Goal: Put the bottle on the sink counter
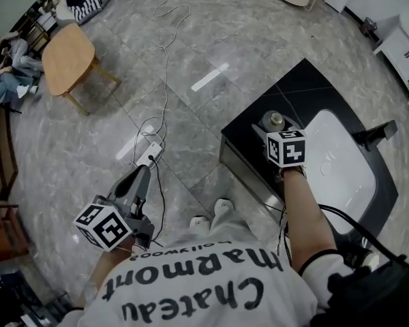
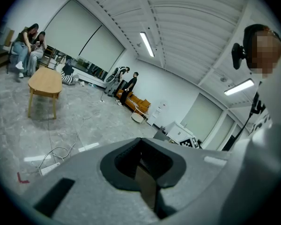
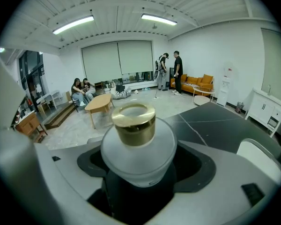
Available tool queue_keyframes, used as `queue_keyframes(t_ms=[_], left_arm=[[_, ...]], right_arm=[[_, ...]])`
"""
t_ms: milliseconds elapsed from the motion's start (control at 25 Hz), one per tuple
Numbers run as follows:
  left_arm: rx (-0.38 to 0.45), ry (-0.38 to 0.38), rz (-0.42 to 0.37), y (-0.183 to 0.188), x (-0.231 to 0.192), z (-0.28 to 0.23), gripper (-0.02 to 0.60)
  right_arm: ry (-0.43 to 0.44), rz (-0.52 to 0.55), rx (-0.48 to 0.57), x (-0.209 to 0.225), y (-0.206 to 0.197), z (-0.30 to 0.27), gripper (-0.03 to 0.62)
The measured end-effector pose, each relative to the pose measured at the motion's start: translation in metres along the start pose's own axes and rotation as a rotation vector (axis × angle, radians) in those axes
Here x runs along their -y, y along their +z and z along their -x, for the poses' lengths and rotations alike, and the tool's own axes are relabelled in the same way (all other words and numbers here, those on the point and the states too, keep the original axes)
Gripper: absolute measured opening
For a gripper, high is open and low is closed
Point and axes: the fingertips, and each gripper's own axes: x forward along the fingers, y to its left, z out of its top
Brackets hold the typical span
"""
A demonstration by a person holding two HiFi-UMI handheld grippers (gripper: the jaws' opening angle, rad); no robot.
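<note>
We look over a grey marbled floor (image 1: pixel 211 39), where a white cable (image 1: pixel 165 63) trails down to a power strip (image 1: pixel 148 157). A low wooden table (image 1: pixel 67 52) stands at the far left, and near it we see two seated people (image 3: pixel 80 90) side by side. A striped bundle (image 1: pixel 90 5) lies by the wall. Across the room we make out an orange sofa (image 3: pixel 196 81), with two standing people (image 3: pixel 171 68) just beside it, in front of drawn blinds (image 3: pixel 117 57). A white cabinet (image 3: pixel 264 108) stands at the right, under ceiling strip lights (image 3: pixel 72 25).

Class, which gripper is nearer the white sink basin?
Right. The right gripper, holding the bottle, is over the black counter just beside the basin; the left gripper is over the floor, well away from it.
</note>
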Motion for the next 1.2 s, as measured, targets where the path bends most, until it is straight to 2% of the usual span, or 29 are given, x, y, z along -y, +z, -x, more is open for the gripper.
queue_keyframes(t_ms=[240,560,800,1040,1200], left_arm=[[0.019,-0.042,-0.022,0.005,0.007,0.004,0.015],[0.014,-0.153,-0.057,0.004,0.031,0.001,0.015],[0.008,-0.263,-0.072,-0.006,0.060,0.002,0.015],[0.008,-0.377,-0.093,-0.012,0.097,0.009,0.015],[0.015,-0.428,-0.107,-0.012,0.113,0.020,0.015]], right_arm=[[-0.022,-0.059,0.037,0.002,-0.001,0.023,0.342],[-0.068,-0.172,0.097,0.003,-0.014,0.086,0.342],[-0.048,-0.234,0.172,-0.025,-0.018,0.143,0.341],[-0.005,-0.227,0.262,-0.067,-0.009,0.196,0.341],[0.019,-0.231,0.324,-0.096,-0.001,0.228,0.341]])
